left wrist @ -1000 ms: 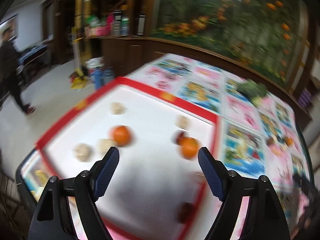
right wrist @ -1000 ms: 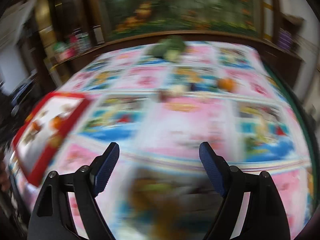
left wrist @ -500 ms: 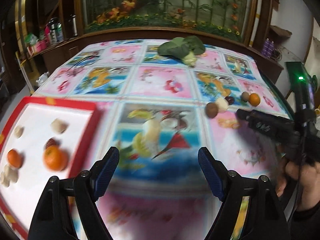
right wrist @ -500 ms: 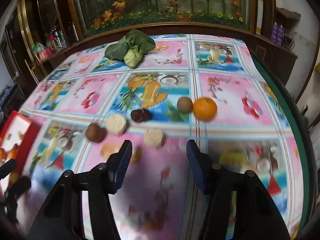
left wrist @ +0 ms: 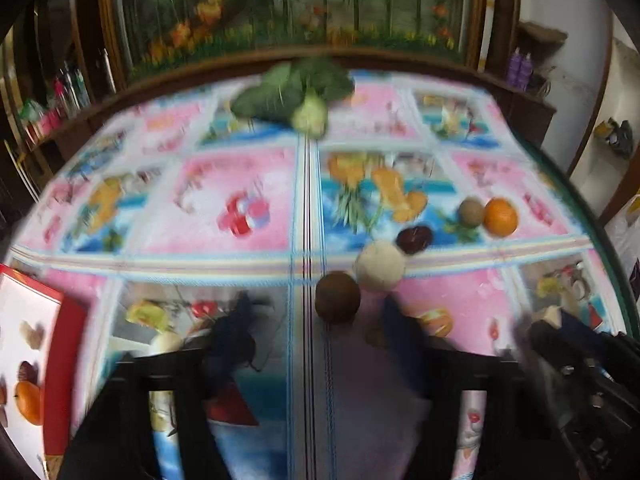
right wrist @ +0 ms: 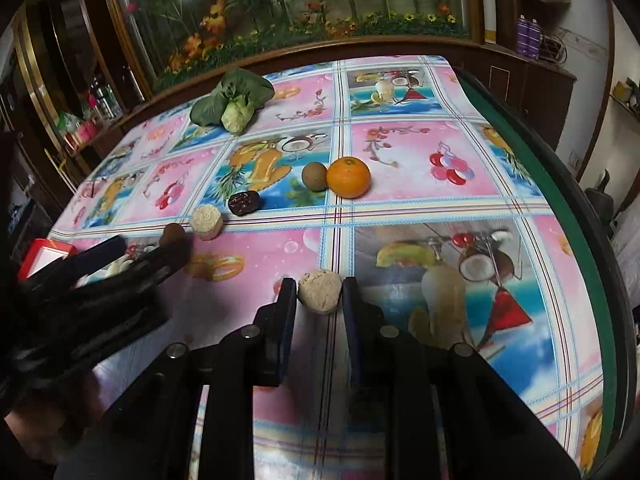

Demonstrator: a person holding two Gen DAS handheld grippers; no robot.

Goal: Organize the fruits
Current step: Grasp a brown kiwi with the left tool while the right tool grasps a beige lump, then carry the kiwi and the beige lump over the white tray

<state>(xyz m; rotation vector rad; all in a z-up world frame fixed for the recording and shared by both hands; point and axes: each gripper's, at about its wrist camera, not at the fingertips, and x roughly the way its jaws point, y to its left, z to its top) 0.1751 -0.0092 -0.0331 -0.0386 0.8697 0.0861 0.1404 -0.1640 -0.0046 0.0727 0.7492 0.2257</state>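
My right gripper (right wrist: 319, 290) is shut on a beige round piece (right wrist: 320, 291) that rests on the tablecloth. My left gripper (left wrist: 320, 320) is open just short of a brown round fruit (left wrist: 337, 297); it also shows in the right wrist view (right wrist: 172, 235). Beyond lie a beige ball (left wrist: 379, 265), a dark red piece (left wrist: 414, 238), a brown kiwi-like fruit (right wrist: 314, 176) and an orange (right wrist: 348, 177). A red-rimmed white tray (left wrist: 66, 364) at the left holds an orange (left wrist: 29, 402) and other pieces.
A leafy green vegetable (right wrist: 230, 101) lies at the far side of the table. The table's green edge (right wrist: 576, 216) runs along the right. A dark wooden cabinet with a flower display (right wrist: 280, 8) stands behind the table.
My right gripper has closed on the beige piece. My left gripper has moved forward and right, away from the tray, up to the brown fruit; its view is blurred.
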